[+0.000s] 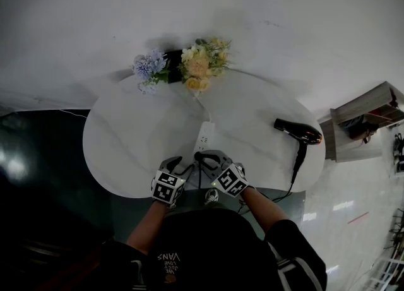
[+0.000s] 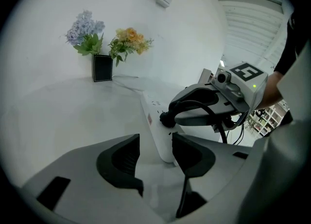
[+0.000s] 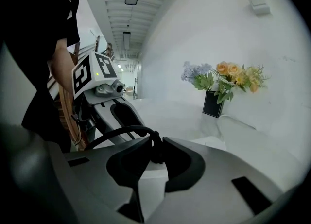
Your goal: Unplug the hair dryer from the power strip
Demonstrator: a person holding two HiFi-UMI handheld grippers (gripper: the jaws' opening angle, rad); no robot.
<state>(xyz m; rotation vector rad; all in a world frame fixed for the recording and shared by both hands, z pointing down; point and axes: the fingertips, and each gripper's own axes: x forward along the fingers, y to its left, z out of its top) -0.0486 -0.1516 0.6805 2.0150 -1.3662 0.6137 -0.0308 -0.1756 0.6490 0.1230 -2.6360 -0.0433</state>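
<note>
A round white table (image 1: 126, 132) holds a white power strip (image 1: 205, 137) near its middle. The hair dryer (image 1: 300, 132) lies well apart at the right, close to the edge. At the strip's near end, the right gripper (image 3: 154, 152) is clamped on the black plug (image 2: 166, 118). The left gripper (image 2: 155, 147) stands with jaws apart and the strip's near end between them, not visibly pinched. The likely risk is that, with the strip unheld, a pull lifts or drags it along with the plug (it looks light). A grip low on the plug's neck might also slip onto the cord (image 3: 116, 133).
</note>
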